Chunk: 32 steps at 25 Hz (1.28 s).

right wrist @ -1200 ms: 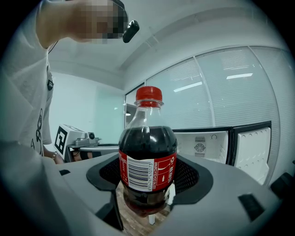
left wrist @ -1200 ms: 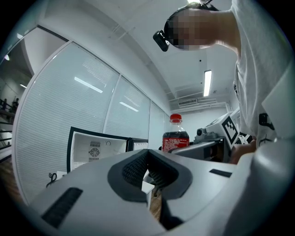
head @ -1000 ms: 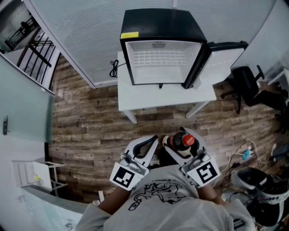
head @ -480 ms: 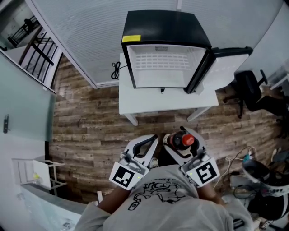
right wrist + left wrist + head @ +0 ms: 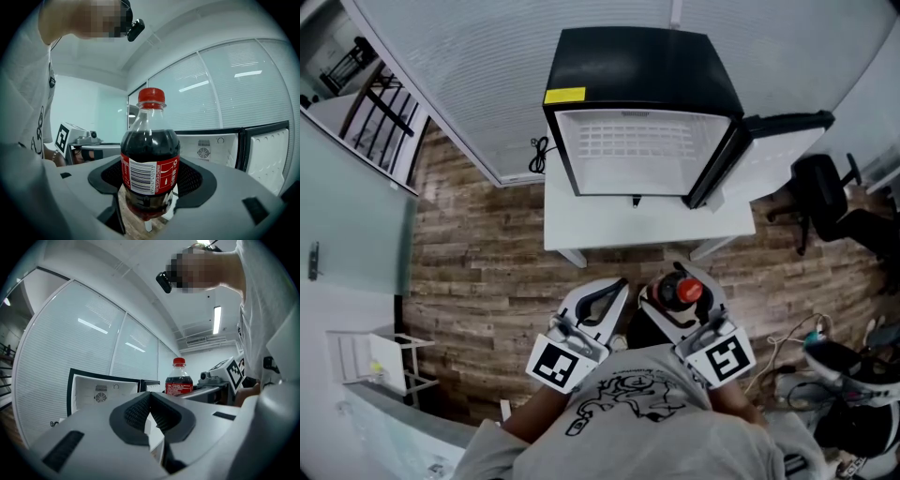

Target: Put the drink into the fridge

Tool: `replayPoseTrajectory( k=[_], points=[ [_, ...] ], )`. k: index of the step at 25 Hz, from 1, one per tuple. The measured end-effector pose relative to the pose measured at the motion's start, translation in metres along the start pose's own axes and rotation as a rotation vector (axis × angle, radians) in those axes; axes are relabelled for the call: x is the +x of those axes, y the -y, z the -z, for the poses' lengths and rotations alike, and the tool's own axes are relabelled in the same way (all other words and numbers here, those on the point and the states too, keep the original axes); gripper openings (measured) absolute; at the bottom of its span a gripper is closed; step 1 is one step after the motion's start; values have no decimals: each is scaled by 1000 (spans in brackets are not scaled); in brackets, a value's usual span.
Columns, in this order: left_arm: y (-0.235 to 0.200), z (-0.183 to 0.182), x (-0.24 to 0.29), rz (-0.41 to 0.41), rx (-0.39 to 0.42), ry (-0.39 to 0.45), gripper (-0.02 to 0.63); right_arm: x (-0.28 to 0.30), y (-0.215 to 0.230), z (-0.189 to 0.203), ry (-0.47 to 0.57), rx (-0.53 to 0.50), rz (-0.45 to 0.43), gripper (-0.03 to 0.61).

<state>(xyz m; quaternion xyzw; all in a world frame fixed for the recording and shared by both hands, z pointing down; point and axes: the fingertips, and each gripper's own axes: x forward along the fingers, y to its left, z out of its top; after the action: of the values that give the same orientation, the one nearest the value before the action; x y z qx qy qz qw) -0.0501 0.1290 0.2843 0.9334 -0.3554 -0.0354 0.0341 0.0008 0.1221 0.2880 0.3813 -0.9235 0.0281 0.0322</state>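
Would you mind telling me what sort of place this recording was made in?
Probably an office: glass partition walls with blinds, a black wheeled chair, and a small open fridge standing on a white table.

The white left tongs sit closed, empty, beside the white right tongs clamping a red-capped cola bottle.
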Motion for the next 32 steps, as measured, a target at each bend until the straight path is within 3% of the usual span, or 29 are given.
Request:
replayPoseTrajectory(
  k=[32],
  points=[
    [-43, 3, 150, -35, -1, -42, 3, 33, 147, -4, -3, 12, -43, 324]
  ],
)
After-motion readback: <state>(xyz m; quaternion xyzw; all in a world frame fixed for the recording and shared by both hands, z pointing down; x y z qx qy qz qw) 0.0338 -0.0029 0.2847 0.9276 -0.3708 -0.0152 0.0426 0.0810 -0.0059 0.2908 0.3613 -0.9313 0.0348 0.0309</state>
